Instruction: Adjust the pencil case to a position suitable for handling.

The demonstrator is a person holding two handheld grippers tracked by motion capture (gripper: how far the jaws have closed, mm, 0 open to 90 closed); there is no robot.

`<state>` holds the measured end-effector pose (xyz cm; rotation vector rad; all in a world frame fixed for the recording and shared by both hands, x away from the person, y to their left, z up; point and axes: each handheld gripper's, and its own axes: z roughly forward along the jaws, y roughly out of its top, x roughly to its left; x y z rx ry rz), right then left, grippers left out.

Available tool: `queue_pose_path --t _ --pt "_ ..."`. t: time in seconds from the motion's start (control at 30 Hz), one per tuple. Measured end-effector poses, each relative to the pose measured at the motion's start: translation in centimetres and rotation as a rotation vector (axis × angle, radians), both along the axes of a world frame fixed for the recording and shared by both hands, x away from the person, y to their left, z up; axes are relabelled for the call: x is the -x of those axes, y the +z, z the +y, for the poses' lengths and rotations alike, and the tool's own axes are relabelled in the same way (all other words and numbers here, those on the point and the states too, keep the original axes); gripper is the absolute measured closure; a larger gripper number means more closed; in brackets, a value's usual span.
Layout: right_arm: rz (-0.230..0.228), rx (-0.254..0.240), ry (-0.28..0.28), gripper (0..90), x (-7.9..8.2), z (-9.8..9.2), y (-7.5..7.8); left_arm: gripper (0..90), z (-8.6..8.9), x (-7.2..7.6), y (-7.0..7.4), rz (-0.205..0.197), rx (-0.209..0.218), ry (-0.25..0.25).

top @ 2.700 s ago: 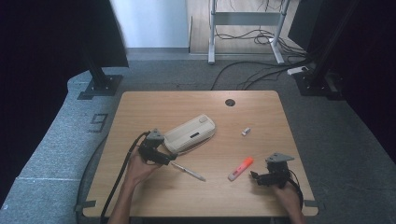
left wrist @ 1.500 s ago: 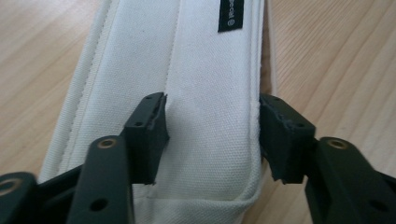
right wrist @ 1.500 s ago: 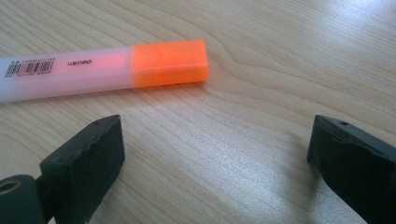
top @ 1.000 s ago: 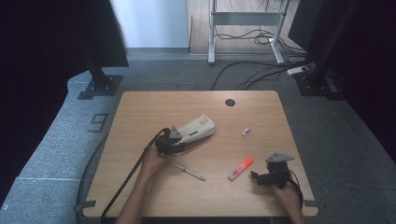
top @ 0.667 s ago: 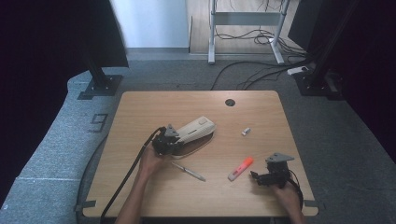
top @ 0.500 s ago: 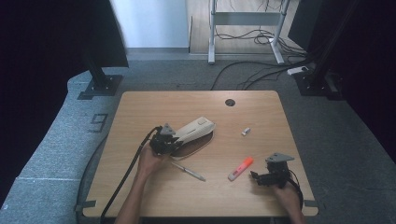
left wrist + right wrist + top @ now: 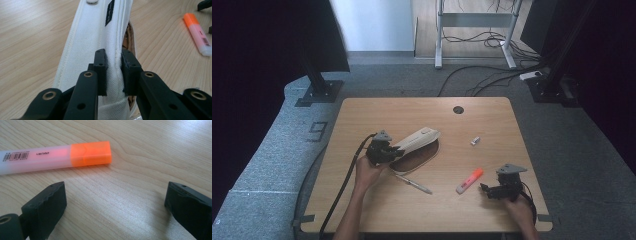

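Note:
A white fabric pencil case point(image 7: 417, 140) lies left of the table's middle. Its upper side is lifted at an angle, with a dark opening beneath. My left gripper point(image 7: 387, 150) is shut on the case's near-left end. In the left gripper view the two pads point(image 7: 101, 67) pinch a stitched seam of the white cloth point(image 7: 95, 32), and brown lining shows beside it. My right gripper point(image 7: 486, 189) rests at the front right, open and holding nothing point(image 7: 115, 197). An orange highlighter point(image 7: 469, 180) lies just beyond its jaws, its orange cap point(image 7: 90, 153) pointing right in the right gripper view.
A pen point(image 7: 412, 183) lies on the wooden table point(image 7: 377, 210) in front of the case. A small white object point(image 7: 475, 140) sits right of the middle. A round cable hole point(image 7: 458, 109) is near the far edge. Desk legs and cables stand on the floor behind.
My left gripper has gone from beside the flat case onto its near end, closed on it and raised that end. The right gripper and highlighter have stayed in place.

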<state>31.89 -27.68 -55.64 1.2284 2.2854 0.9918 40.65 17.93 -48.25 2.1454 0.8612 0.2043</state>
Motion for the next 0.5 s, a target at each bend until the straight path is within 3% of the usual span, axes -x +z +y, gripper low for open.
queue_pose_path --t 0.5 --pt "0.002 0.001 0.01 3.0 -0.1 0.0 0.0 76.3 1.5 0.1 0.6 0.035 0.033 0.0"
